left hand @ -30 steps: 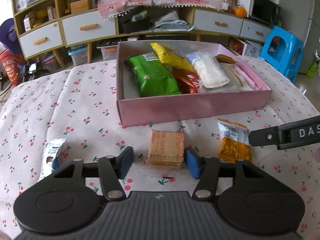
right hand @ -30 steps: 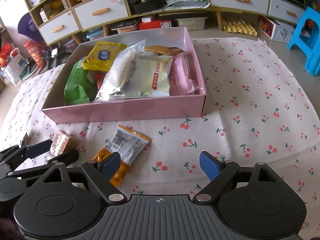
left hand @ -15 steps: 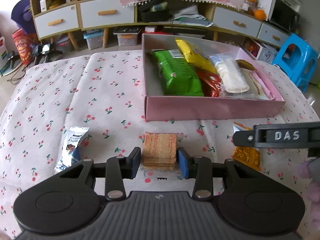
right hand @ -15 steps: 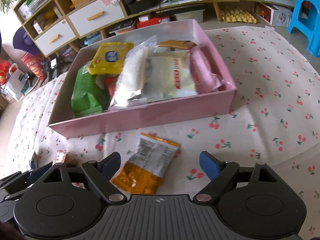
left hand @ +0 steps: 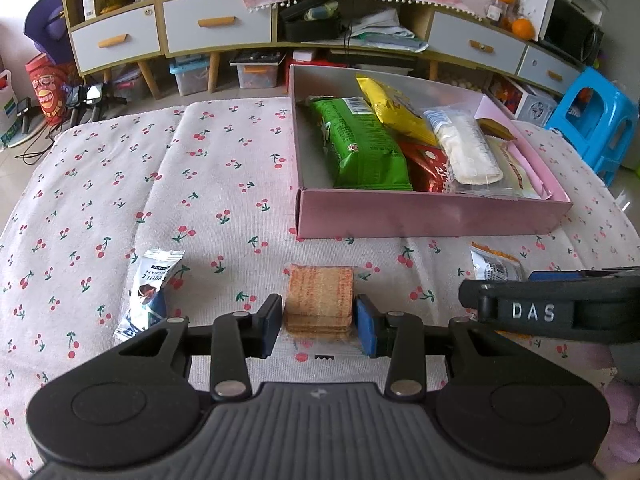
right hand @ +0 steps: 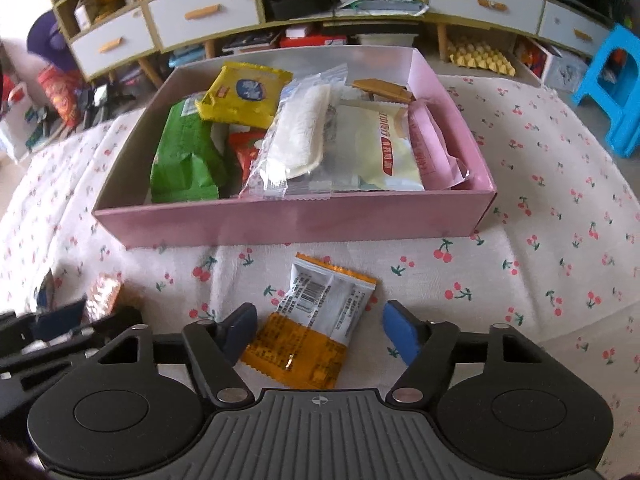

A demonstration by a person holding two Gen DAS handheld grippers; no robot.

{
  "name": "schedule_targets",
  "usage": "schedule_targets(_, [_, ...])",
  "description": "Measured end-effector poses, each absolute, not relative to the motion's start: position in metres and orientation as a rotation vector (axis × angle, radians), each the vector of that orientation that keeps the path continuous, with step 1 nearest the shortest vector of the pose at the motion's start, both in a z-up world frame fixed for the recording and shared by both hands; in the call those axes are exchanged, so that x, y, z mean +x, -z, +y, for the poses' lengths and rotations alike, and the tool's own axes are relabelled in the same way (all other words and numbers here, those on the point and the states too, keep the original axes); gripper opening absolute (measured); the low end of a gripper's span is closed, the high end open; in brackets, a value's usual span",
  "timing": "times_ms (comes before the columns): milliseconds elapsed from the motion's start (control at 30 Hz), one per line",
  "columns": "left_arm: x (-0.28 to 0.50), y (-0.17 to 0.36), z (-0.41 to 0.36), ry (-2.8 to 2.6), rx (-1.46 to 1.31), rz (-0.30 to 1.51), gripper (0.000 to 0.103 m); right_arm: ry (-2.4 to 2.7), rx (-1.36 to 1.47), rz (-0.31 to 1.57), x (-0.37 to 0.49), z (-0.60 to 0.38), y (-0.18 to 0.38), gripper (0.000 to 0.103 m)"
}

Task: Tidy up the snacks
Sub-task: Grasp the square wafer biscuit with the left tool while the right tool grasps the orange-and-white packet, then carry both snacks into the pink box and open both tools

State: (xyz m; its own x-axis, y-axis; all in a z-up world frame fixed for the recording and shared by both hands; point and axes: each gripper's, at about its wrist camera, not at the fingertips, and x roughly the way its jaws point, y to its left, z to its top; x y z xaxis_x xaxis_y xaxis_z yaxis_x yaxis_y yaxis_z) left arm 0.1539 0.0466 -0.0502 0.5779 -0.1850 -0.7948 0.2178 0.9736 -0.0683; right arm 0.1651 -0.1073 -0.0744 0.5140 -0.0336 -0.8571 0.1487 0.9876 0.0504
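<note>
A brown cracker pack (left hand: 320, 292) lies on the cherry-print cloth, and my left gripper (left hand: 318, 324) is shut on it, a pad against each side. An orange-and-white snack packet (right hand: 328, 292) lies in front of the pink box (right hand: 288, 220). My right gripper (right hand: 320, 326) straddles that packet. Its jaws are closing, and a gap still shows at the right pad. The box holds green, yellow, red and white packets. The left wrist view shows the right gripper's finger (left hand: 552, 312) over the same packet (left hand: 494, 266).
A blue-and-white chocolate packet (left hand: 152, 288) lies on the cloth left of my left gripper. Beyond the table stand a drawer cabinet (left hand: 216, 28) with clutter under it and a blue stool (left hand: 592, 120) at the right.
The left jaws have closed onto the cracker pack. My right gripper has slid over until the orange packet sits between its fingers, and its jaws have narrowed.
</note>
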Motion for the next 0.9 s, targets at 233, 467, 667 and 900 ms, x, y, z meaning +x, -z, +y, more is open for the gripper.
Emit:
schedule_targets(233, [0.152, 0.049, 0.046, 0.243, 0.036, 0.924, 0.036, 0.083, 0.078, 1.039, 0.162, -0.11, 0.071, 0.043])
schedule_targets(467, [0.15, 0.044, 0.041, 0.263, 0.021, 0.913, 0.036, 0.077, 0.117, 1.064, 0.16, -0.124, 0.066, 0.042])
schedule_targets(667, [0.149, 0.038, 0.04, 0.279, 0.003, 0.9, 0.035, 0.062, 0.168, 1.055, 0.157, -0.134, 0.056, 0.042])
schedule_targets(900, [0.149, 0.034, 0.041, 0.279, -0.02, 0.895, 0.035, 0.029, 0.239, 1.049, 0.15, -0.143, 0.044, 0.042])
